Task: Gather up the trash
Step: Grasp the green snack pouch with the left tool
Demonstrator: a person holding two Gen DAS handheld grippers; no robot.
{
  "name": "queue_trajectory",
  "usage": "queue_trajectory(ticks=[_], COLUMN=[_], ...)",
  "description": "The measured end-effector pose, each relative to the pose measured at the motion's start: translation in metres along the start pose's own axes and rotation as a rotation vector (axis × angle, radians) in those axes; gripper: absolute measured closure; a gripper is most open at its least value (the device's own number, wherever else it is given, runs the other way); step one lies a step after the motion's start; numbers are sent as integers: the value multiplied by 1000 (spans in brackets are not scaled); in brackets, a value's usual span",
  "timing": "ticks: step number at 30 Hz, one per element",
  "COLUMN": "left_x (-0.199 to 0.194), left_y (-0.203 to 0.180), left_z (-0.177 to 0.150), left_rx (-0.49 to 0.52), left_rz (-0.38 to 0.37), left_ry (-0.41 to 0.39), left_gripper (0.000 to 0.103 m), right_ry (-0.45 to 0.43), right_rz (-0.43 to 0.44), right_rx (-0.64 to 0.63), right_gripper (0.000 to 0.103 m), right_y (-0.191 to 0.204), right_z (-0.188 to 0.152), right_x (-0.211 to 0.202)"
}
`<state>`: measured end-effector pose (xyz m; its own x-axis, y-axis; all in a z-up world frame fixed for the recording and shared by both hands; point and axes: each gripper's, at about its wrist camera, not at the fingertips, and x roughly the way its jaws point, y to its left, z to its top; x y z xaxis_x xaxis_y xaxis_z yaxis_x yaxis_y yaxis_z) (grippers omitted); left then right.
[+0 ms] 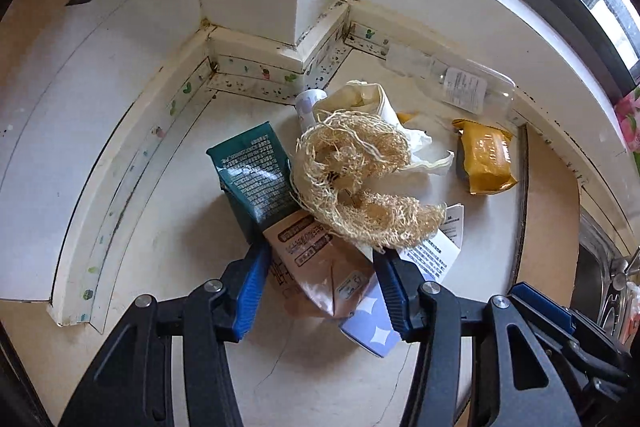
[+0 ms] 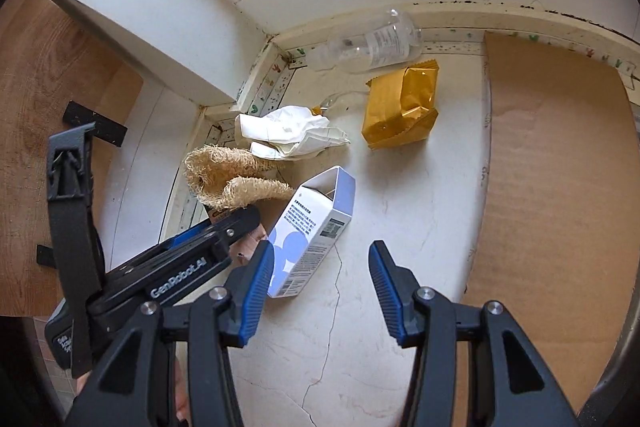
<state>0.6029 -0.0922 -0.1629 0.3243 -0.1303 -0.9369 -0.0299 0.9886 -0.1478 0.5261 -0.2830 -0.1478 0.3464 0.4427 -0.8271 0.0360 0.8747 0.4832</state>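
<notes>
The left gripper (image 1: 322, 277) points steeply down at the trash heap in the bench (image 2: 400, 227) corner, its fingers half-spread around a brown carton (image 1: 316, 267); whether the pads press it, I cannot tell. A loofah (image 1: 356, 179) lies over that carton and a green box (image 1: 252, 171). The right gripper (image 2: 322, 277) hovers with fingers half open, gripping nothing (a blue-and-white carton (image 2: 312, 227) lies just beside its left finger). A yellow packet (image 2: 402, 107), crumpled tissue (image 2: 292, 131) and clear bottle (image 2: 368, 45) sit farther back.

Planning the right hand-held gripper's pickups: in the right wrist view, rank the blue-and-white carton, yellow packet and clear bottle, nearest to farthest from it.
1. Blue-and-white carton, beside its left finger.
2. Yellow packet, farther back, right of centre.
3. Clear bottle, lying along the back wall.
</notes>
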Motion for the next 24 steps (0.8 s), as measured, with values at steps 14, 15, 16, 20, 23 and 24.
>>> queue_trajectory(ticks=[14, 15, 16, 20, 23, 24], left_x=[-16, -19, -21, -35, -47, -49], left_y=[22, 24, 26, 36, 41, 42], left_z=[-15, -18, -21, -37, -50, -53], left_rx=[-39, -35, -33, -30, -27, -26], left_rz=[19, 21, 22, 16, 19, 15], left_ry=[-40, -44, -46, -58, -69, -70], left_gripper=[93, 93, 93, 93, 93, 93], right_ry=[27, 28, 30, 61, 71, 76], right_rz=[8, 6, 5, -25, -76, -86], right_rx=[3, 3, 3, 0, -14, -17], right_gripper=[53, 53, 53, 53, 53, 53], right_y=[9, 12, 15, 27, 36, 38], right_z=[5, 5, 6, 7, 5, 3], right_x=[26, 29, 33, 49, 62, 66])
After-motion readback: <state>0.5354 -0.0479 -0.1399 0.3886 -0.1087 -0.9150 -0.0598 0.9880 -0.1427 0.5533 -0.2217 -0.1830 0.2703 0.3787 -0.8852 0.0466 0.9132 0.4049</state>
